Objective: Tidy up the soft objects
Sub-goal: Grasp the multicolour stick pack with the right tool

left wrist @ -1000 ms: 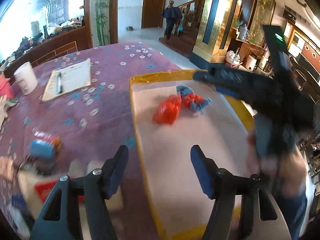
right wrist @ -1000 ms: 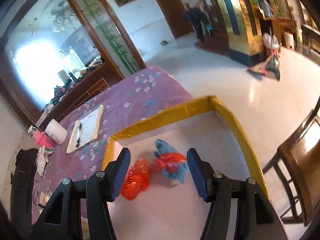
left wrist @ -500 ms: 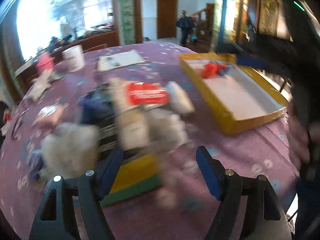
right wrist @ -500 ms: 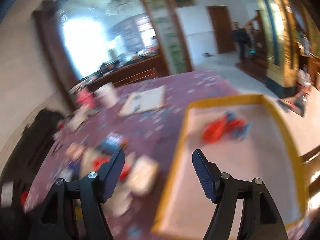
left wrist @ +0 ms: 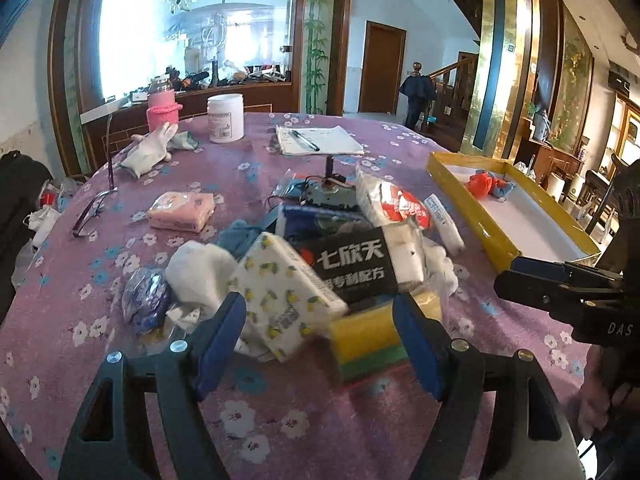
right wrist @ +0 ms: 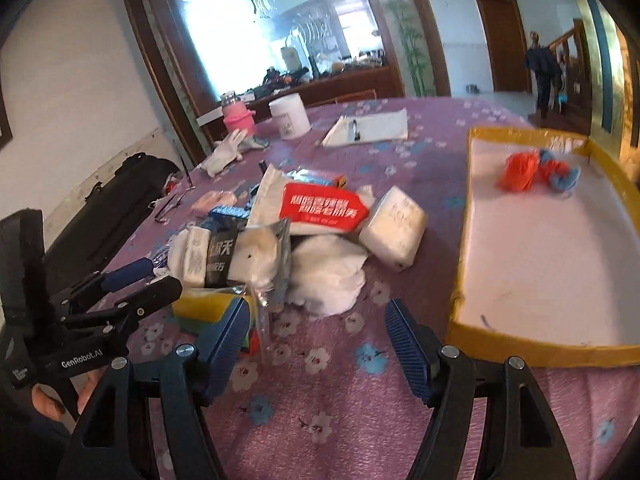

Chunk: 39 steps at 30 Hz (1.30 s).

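Note:
A heap of soft things lies mid-table: a lemon-print tissue pack (left wrist: pixel 280 292), a black-banded white sponge pack (left wrist: pixel 360 264), a yellow-green sponge (left wrist: pixel 368 340), a red-labelled white bag (right wrist: pixel 316 208), white cotton (right wrist: pixel 328 276). My left gripper (left wrist: pixel 320 344) is open and empty just in front of the heap. My right gripper (right wrist: pixel 320 340) is open and empty, near the cotton. The yellow-rimmed tray (right wrist: pixel 460 280) on the right holds an orange bag (right wrist: pixel 520 170) and a blue-red soft thing (right wrist: pixel 560 172).
On the purple flowered cloth lie a pink tissue pack (left wrist: pixel 180 210), white gloves (left wrist: pixel 148 152), a white jar (left wrist: pixel 225 118), a pink bottle (left wrist: pixel 162 110), a notepad with pen (left wrist: pixel 316 140) and glasses (left wrist: pixel 94 208). A black bag (right wrist: pixel 108 204) stands at the left.
Both grippers have swung left and pulled back from over the tray to face the heap of soft things. Both stay open and empty.

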{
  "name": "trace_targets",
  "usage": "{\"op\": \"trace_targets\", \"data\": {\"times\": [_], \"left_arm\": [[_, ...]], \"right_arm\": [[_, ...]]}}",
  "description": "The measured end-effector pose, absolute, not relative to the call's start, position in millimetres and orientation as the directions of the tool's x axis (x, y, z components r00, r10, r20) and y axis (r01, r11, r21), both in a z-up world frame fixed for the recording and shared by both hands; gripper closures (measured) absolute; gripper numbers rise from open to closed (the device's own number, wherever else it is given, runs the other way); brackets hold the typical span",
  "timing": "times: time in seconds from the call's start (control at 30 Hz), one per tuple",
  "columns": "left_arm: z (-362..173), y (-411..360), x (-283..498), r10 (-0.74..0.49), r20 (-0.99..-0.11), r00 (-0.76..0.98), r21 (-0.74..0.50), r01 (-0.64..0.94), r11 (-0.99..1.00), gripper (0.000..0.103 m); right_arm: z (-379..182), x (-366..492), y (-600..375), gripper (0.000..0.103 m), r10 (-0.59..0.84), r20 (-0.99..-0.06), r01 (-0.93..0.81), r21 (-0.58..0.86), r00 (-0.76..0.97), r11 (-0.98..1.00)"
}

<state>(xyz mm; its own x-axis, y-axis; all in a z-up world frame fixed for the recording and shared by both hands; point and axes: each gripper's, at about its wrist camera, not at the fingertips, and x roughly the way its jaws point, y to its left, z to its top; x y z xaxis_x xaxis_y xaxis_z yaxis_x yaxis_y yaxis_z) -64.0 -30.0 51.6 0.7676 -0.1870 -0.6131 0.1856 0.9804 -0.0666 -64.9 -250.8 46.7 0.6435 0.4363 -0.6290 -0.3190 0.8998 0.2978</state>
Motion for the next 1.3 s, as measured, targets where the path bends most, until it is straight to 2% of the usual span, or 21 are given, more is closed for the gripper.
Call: {"op": "trace_targets", "data": {"times": [0.13,0.23,0.43,0.53,0.63,0.73,0.83,0.87,0.97,1.07,1.23,1.27,1.3], "left_arm": [[49,-8,-67,-0.172,-0.62,0.766,-0.097,0.142,0.985,0.028],[47,13,-66,-0.162,-0.625,0.764,-0.144,0.092,0.985,0.028],[41,58,-57,-0.163,-0.636,0.755,-0.3,-0.047,0.953,0.028],[39,63,-57,-0.165,-0.637,0.753,-0.323,-0.066,0.944,0.028],[40,61,-57,-0.171,-0.637,0.751,-0.318,-0.054,0.946,0.028],[40,62,-57,-0.185,-0.634,0.75,-0.333,-0.049,0.942,0.028],[39,65,-58,-0.197,-0.632,0.75,-0.352,-0.052,0.934,0.028],[39,66,-58,-0.195,-0.632,0.75,-0.356,-0.057,0.933,0.028],[38,68,-58,-0.202,-0.629,0.75,-0.37,-0.06,0.927,0.028],[38,68,-59,-0.2,-0.627,0.753,-0.371,-0.064,0.926,0.028],[39,66,-59,-0.191,-0.629,0.754,-0.355,-0.06,0.933,0.028],[39,66,-58,-0.193,-0.629,0.753,-0.355,-0.058,0.933,0.028],[39,65,-58,-0.194,-0.63,0.752,-0.354,-0.055,0.934,0.028]], "right_arm": [[43,-66,-227,0.029,0.491,-0.65,-0.397,0.3,0.58,0.867],[41,-65,-204,0.029,0.479,-0.673,-0.431,0.255,0.564,0.866],[34,-44,-176,0.023,0.488,-0.7,-0.447,0.263,0.521,0.855],[28,-49,-164,0.023,0.528,-0.731,-0.496,0.297,0.432,0.816],[30,-79,-147,0.023,0.616,-0.735,-0.634,0.338,0.283,0.695],[38,-98,-140,0.023,0.562,-0.771,-0.687,0.234,0.3,0.688],[48,-100,-137,0.023,0.412,-0.786,-0.663,0.003,0.461,0.748],[52,-96,-136,0.023,0.409,-0.785,-0.66,0.0,0.466,0.751],[54,-87,-129,0.022,0.498,-0.783,-0.705,0.11,0.373,0.7],[41,-83,-111,0.022,0.51,-0.811,-0.725,0.165,0.286,0.669],[24,-97,-77,0.022,0.477,-0.841,-0.774,0.117,0.256,0.622],[20,-100,-75,0.033,0.45,-0.851,-0.773,0.087,0.271,0.628],[17,-103,-76,0.051,0.429,-0.859,-0.77,0.067,0.279,0.634]]}}
